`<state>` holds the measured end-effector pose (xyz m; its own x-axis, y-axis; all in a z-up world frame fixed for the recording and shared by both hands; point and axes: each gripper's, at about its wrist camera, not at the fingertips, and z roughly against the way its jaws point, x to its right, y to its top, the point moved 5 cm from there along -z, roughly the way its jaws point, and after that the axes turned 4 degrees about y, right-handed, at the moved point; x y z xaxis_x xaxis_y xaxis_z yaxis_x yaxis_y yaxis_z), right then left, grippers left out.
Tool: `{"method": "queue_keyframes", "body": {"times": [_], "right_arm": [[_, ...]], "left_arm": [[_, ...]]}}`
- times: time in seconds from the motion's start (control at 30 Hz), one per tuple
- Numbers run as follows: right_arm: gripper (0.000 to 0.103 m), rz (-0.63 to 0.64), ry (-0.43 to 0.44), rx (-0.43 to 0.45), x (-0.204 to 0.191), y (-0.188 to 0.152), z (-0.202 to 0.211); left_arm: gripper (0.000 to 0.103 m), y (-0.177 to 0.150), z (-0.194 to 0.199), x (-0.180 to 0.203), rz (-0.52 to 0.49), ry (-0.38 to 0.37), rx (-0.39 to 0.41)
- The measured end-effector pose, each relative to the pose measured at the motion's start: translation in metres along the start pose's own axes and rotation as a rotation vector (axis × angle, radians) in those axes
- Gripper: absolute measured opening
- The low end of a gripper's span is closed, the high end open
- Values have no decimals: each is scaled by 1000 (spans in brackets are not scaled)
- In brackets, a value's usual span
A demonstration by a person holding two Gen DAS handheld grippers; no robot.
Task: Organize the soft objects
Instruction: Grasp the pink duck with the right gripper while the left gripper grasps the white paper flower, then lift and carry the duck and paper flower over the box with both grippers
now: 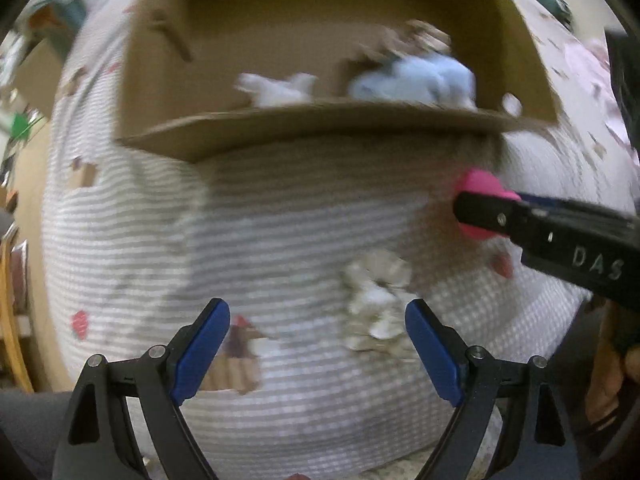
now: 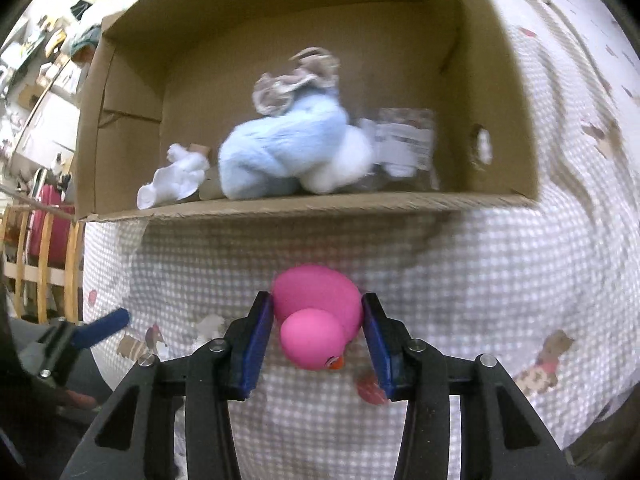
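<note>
Right wrist | right tongs [image 2: 318, 330] pinching pink duck [image 2: 316, 316] near box rim [image 2: 300, 204] | left tongs [image 1: 318, 350] spread

The only lettering I can read is "DAS", in pale capitals on the black body of my right gripper [image 1: 476, 216], seen from my left wrist view. A packet with a white label [image 2: 404, 144] lies in the cardboard box [image 2: 280, 208], but its print is too blurred to read.
</note>
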<state>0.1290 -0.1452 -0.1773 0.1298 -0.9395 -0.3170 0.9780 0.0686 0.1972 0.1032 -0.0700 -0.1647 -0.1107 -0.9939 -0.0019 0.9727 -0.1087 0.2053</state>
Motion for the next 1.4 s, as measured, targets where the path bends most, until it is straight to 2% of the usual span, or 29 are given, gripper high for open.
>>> {"method": "queue_keyframes", "body": {"times": [0.13, 0.2, 0.27, 0.33, 0.37, 0.43, 0.53, 0.6, 0.73, 0.93, 1.23, 1.4], "right_arm": [[48, -8, -1, 23, 11, -4, 9], [48, -19, 2, 28, 19, -9, 13], [48, -26, 2, 32, 25, -11, 17], [48, -31, 5, 38, 29, -11, 24], [48, -31, 6, 44, 30, -12, 26], [48, -34, 7, 52, 36, -11, 34], [48, -33, 19, 67, 41, -11, 45], [48, -20, 33, 78, 42, -12, 55], [48, 0, 34, 83, 37, -14, 61], [48, 10, 35, 92, 32, -16, 67], [48, 10, 62, 128, 31, -18, 81], [48, 7, 86, 147, 32, -21, 94]], "left_arm": [[88, 0, -9, 20, -65, -22, -1], [85, 0, -14, 24, -85, -2, 2], [71, 1, -20, 24, -79, 4, -8], [43, 2, -27, 23, -57, -22, -41], [40, 2, -29, 24, -49, -28, -51], [26, 4, -29, 22, -51, -20, -41], [17, 5, -27, 19, -46, -30, -39], [16, 7, -24, 10, -33, -31, -33], [16, 7, -17, -5, -13, 29, -1], [16, 7, -5, -36, 74, 85, 24], [16, -10, 40, -48, 79, 138, 129], [16, -18, 64, -52, 131, 136, 168]]}}
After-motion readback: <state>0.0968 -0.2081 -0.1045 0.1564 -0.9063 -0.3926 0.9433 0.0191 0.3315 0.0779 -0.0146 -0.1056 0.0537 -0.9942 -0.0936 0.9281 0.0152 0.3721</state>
